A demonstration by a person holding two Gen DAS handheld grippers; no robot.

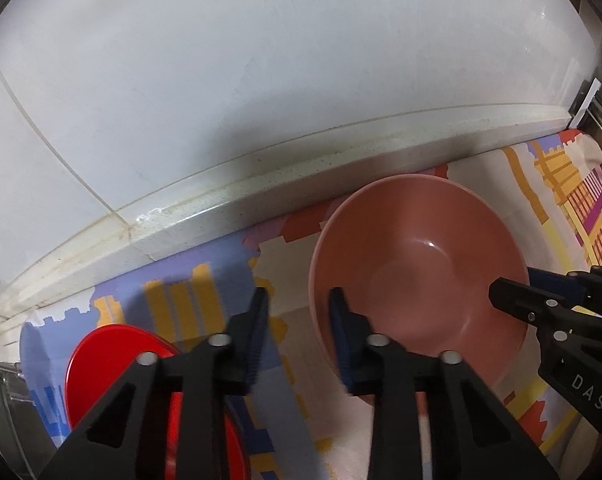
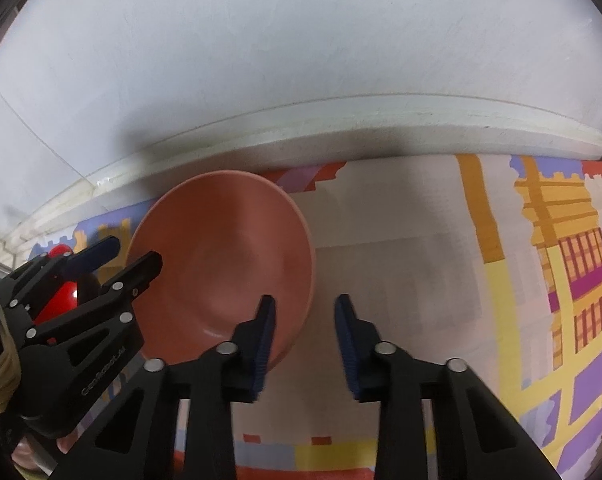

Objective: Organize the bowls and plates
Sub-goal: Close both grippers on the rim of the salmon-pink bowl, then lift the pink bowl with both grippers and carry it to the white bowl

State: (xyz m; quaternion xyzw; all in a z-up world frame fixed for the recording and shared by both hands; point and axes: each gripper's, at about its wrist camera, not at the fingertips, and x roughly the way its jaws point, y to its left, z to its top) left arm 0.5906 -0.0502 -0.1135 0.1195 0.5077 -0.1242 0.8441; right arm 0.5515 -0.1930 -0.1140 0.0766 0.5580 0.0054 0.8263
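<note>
Both pairs of fingers straddle opposite rims of the same pink bowl (image 1: 417, 276), each with one pad inside the wall and one outside. On the left gripper (image 1: 299, 320) a clear gap shows between the fingers, and its outer pad (image 1: 259, 320) looks to stand off the bowl; whether the inner pad presses the wall I cannot tell. The right gripper (image 2: 305, 328) shows the same narrowish gap, with its outer finger (image 2: 347, 328) apart from the rim, so neither visibly grips yet. Taking the bowl from two sides probably keeps a wide, shallow dish level when lifted. A red plate (image 1: 113, 356) lies just outside the left fingers, partly beneath them, on the patterned mat (image 2: 421, 260), a likely place to gather the dishes.
</note>
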